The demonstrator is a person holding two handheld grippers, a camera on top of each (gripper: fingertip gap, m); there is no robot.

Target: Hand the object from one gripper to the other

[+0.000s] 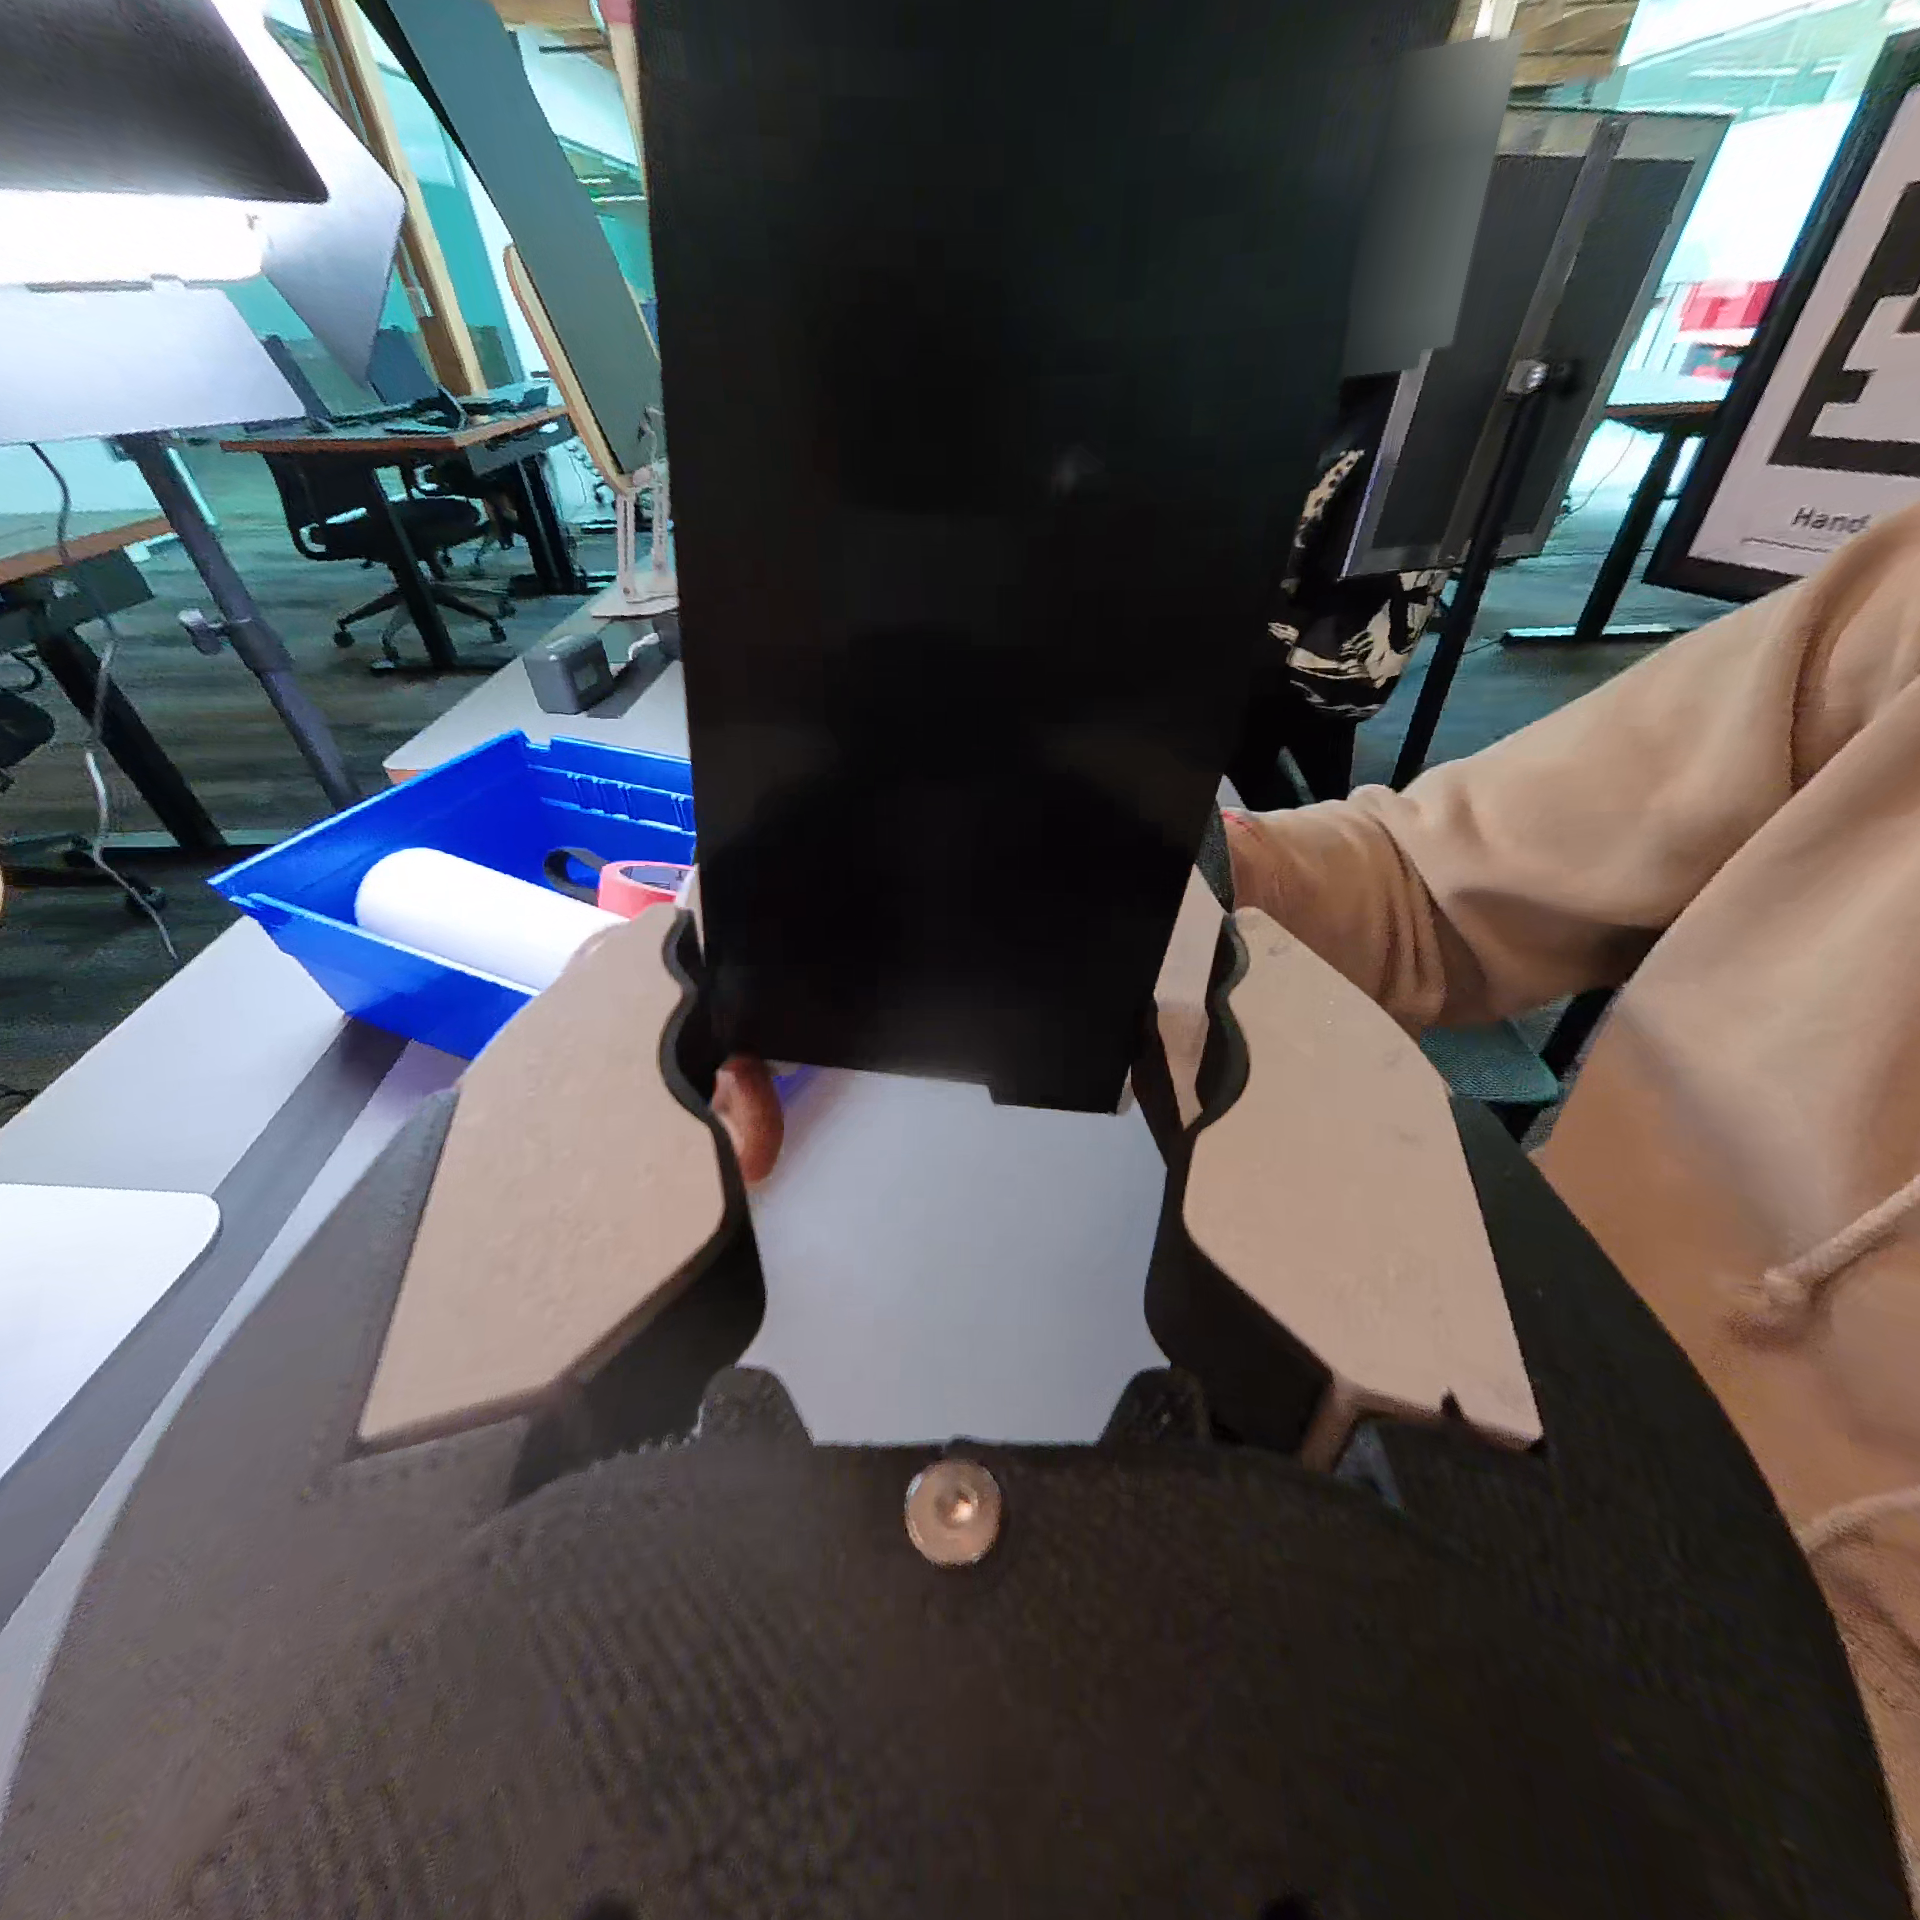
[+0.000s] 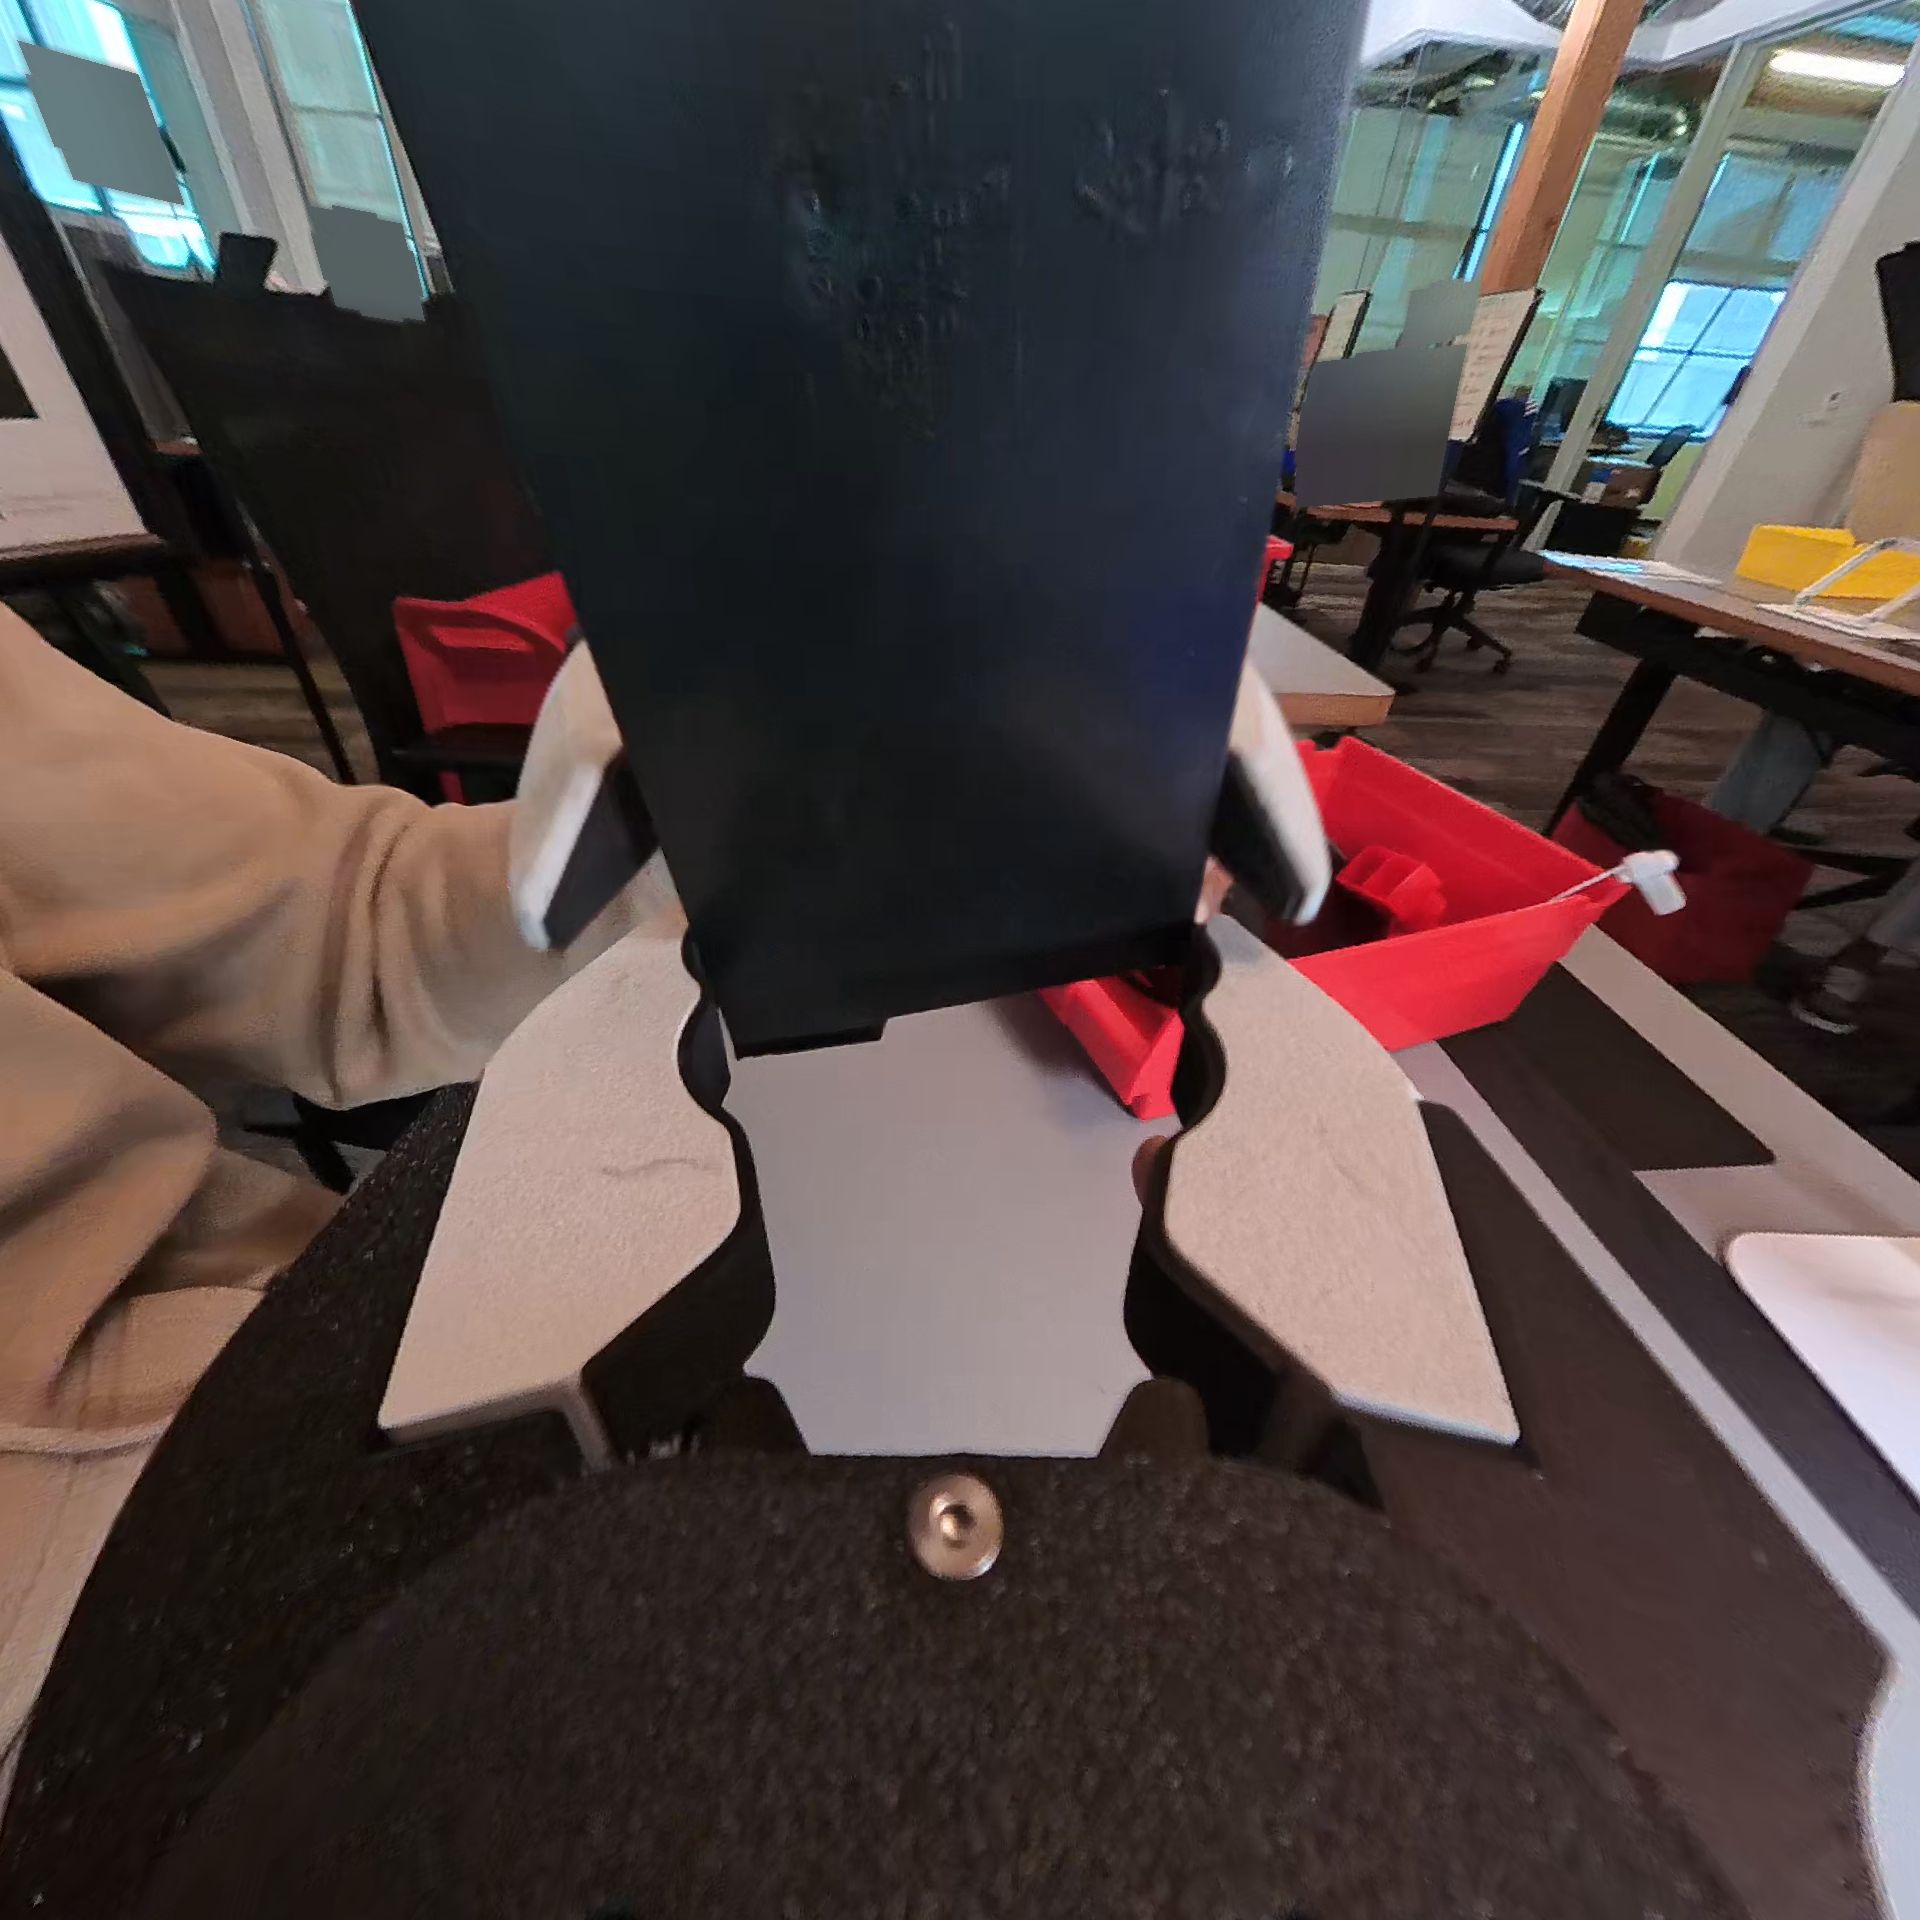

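Query: what is listed under the left wrist view?

Entry: Item one, black panel (image 1: 956, 623), flat and tall, held upright above the grey table (image 1: 935, 1247). Its lower end is seated between the tips of the left gripper (image 1: 951, 997). The fingers are set narrow. The left tip is pressed to the panel's edge, while contact on the right side cannot be made out from here. Item two, blue bin (image 1: 416, 862), placed on the table to the left, behind the gripper. A white roll (image 1: 468, 914) and a pink tape roll (image 1: 639, 883) are lying inside it. Item three, tan sleeve (image 1: 1558, 831), seen reaching in from the right.

Query: and under the right wrist view?

Entry: The same panel is recorded, upright, with its bottom corners clamped between both tips of the right gripper (image 2: 948, 987), which is drawn in narrow on it. Behind it, the left gripper's fingers (image 2: 566, 800) are seen flanking the panel, with their dark pads laid against both sides. A red bin (image 2: 1455, 935) is noted on the table to the right, beyond the gripper. The tan sleeve is entered at the left edge.
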